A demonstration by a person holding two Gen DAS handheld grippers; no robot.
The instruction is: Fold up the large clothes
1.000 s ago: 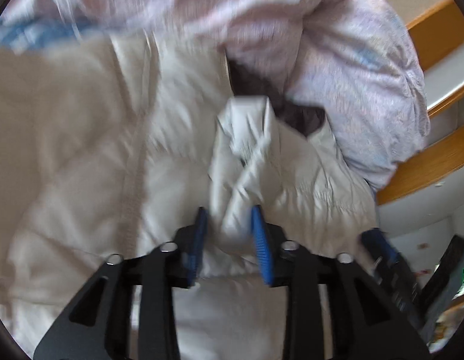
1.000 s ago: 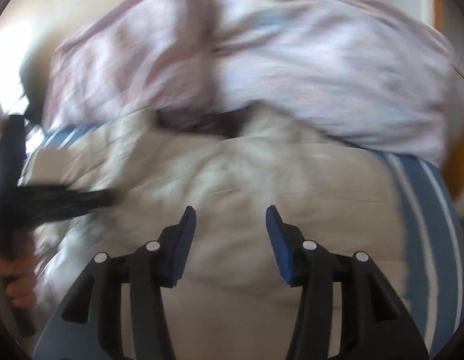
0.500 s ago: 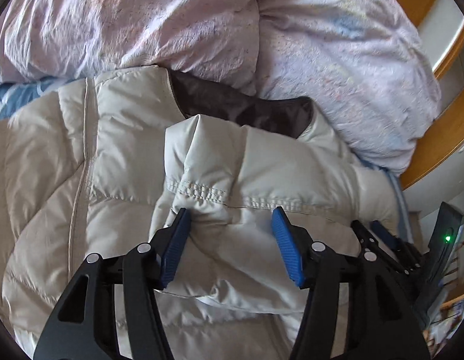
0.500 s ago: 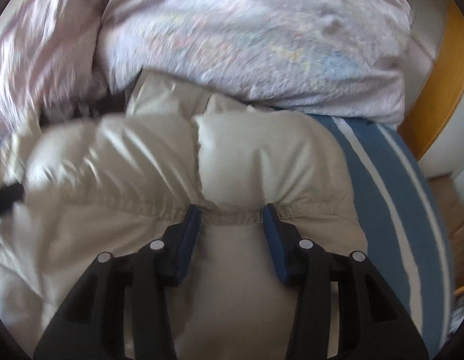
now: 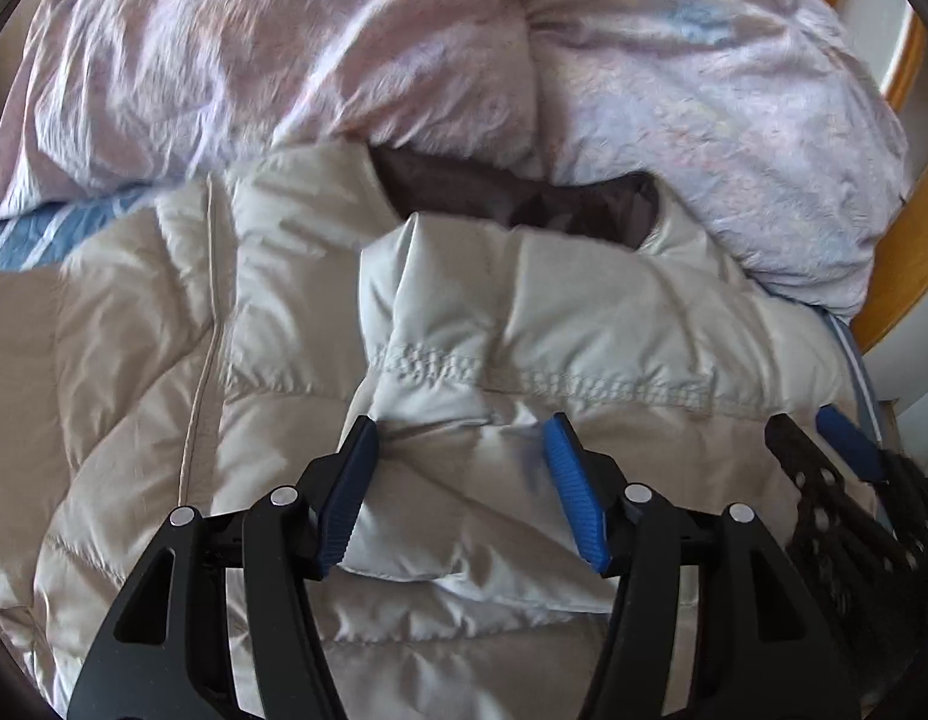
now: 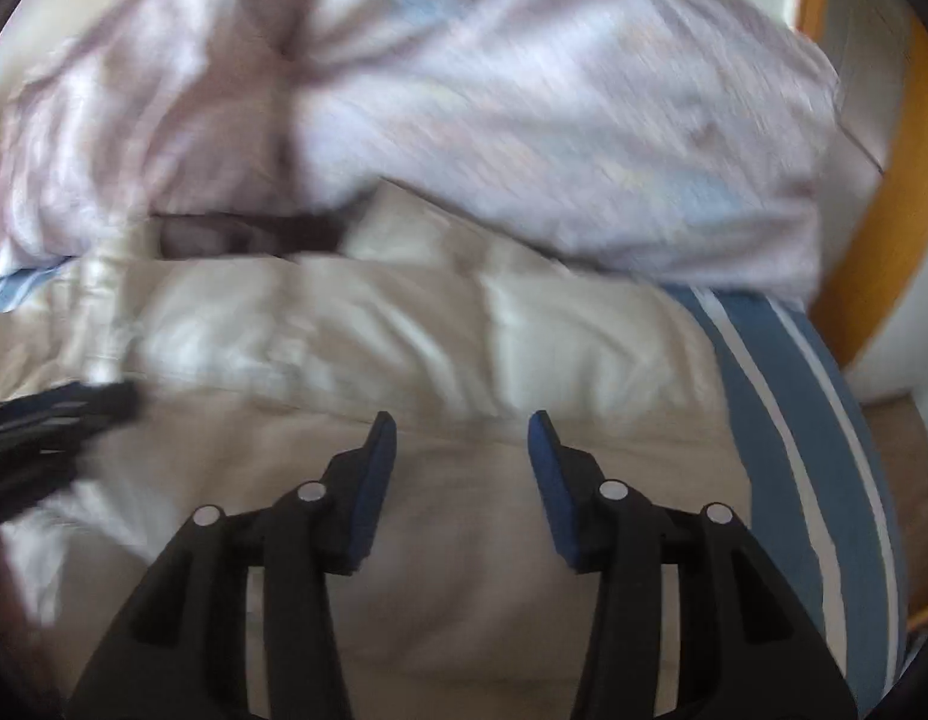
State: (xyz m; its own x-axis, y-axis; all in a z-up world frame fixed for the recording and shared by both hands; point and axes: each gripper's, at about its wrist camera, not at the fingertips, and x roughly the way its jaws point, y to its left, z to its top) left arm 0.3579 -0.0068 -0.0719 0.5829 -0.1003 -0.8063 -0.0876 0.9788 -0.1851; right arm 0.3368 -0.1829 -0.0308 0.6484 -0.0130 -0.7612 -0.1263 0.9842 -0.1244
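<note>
My left tongs (image 5: 461, 429) stand apart over a cream quilted puffer jacket (image 5: 164, 396) of smooth, faintly shiny cloth, which lies spread on the bed. Between my ribbed blue pads (image 5: 569, 480) sits the folded-over sleeve (image 5: 584, 324), a plump padded roll crossed by a puckered line of stitching. The pads stand clear on either side of it and do not press it. At the jacket's neck the dark brown lining (image 5: 524, 192) shows, matte against the pale shell. A long straight seam (image 5: 209, 312) runs down the jacket's front, with soft diagonal quilting on both sides.

My right tongs (image 6: 462, 423) are spreading apart above the jacket's flat, padded body (image 6: 404, 330). Nothing is caught between their blue pads (image 6: 548, 468); the cloth lies below them. This view is blurred, so fine texture is lost there. My left tongs' black tip (image 6: 74, 408) shows at the left edge of that view, and my right tongs' perforated black finger (image 5: 824, 492) shows at the right of the left view.

Behind the jacket heaps a crumpled pale pink-lilac duvet (image 5: 284, 48), finely wrinkled and touching the collar. Under the jacket lies a blue sheet with white stripes (image 6: 782, 420). A curved orange wooden bed frame (image 6: 902, 180) edges the right side.
</note>
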